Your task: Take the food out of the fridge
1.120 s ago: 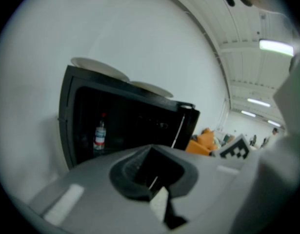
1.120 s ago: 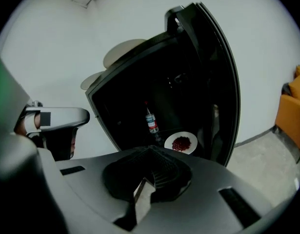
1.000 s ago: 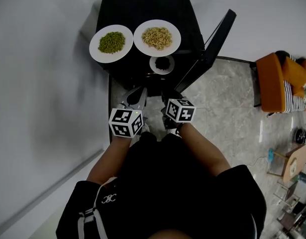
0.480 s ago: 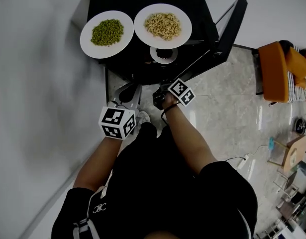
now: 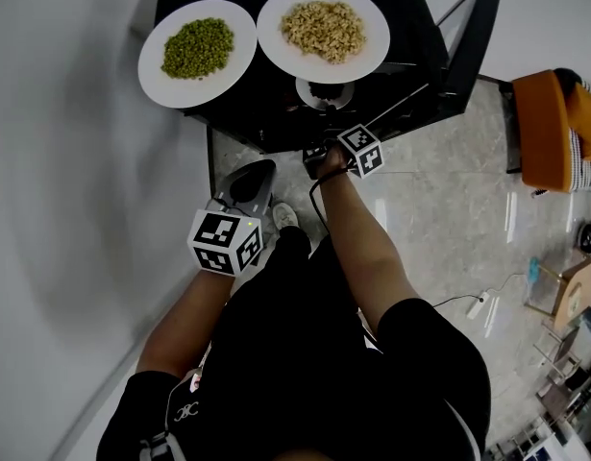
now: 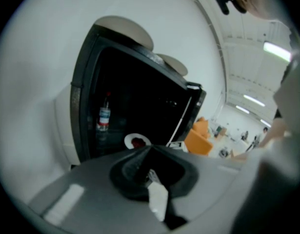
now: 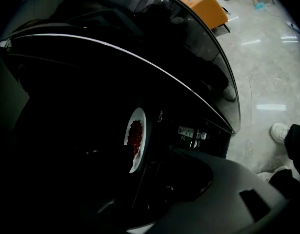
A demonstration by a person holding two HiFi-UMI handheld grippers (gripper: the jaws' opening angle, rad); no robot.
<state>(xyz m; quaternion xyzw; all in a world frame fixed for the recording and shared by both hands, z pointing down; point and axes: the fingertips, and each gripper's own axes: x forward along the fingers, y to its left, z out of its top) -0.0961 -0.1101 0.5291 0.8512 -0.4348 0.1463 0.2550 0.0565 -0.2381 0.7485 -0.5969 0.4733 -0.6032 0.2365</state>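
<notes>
A small white plate of dark red food (image 7: 136, 138) sits inside the open black fridge (image 5: 276, 123); the same small plate (image 5: 324, 94) (image 6: 136, 141) shows on a shelf at the fridge's front. My right gripper (image 5: 319, 152) (image 7: 150, 167) reaches into the fridge just before this plate, rolled on its side. Its jaws are opening, and nothing is pressed between them. My left gripper (image 5: 249, 185) (image 6: 152, 179) hangs shut and empty in front of the fridge, lower left of the opening.
On top of the fridge stand a plate of green peas (image 5: 189, 51) and a plate of pale beans (image 5: 324, 29). The fridge door (image 5: 468, 41) stands open at the right. A bottle (image 6: 104, 118) stands inside at the left. An orange chair (image 5: 559, 128) is far right.
My right gripper has gone forward and down into the fridge, rolled over, and its jaws have spread. The left gripper has sunk slightly. The head has moved nearer the fridge.
</notes>
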